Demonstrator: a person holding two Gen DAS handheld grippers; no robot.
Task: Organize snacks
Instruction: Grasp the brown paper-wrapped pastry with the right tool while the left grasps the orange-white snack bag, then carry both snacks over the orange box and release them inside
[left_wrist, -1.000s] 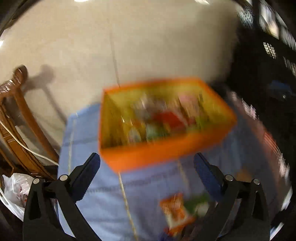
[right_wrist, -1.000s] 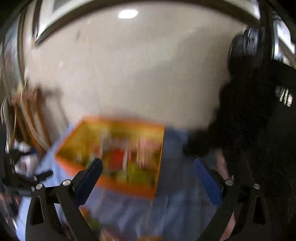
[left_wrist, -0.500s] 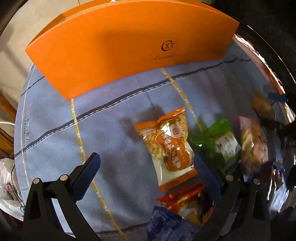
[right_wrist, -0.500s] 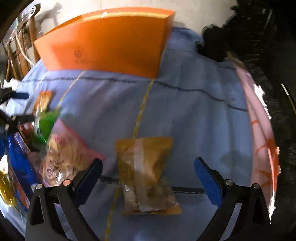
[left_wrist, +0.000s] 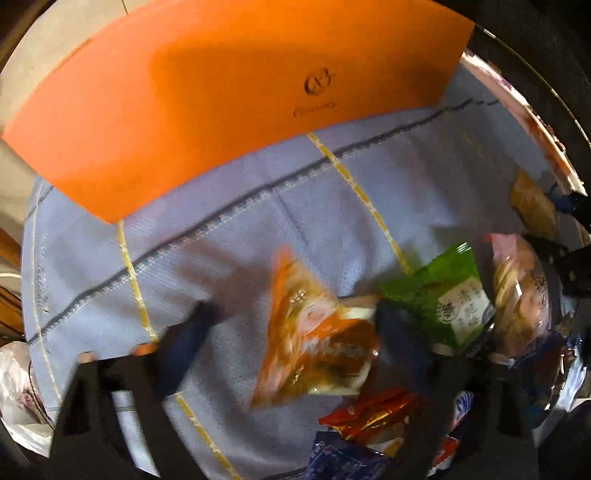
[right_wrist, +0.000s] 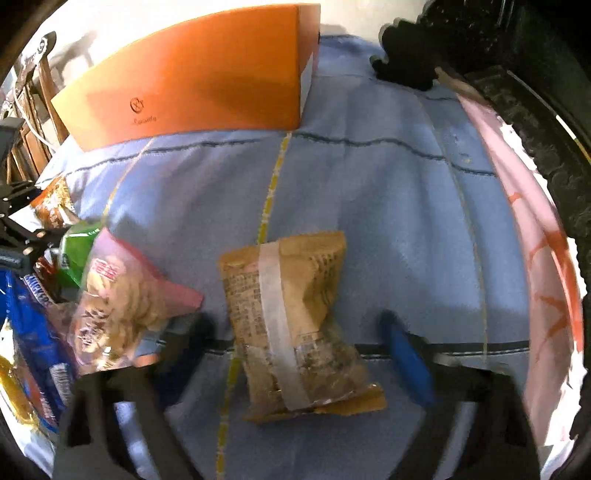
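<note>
Right wrist: brown snack packet (right_wrist: 295, 325) between spread jaws.

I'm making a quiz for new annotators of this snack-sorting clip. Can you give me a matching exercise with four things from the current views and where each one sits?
Things:
1. orange box
2. brown packet
3. green packet
4. orange packet

Places:
A. between the open fingers of the left gripper
B. at the far end of the blue cloth
C. between the open fingers of the right gripper
D. between the orange packet and the pink packet

Pairs: 1-B, 2-C, 3-D, 4-A
</note>
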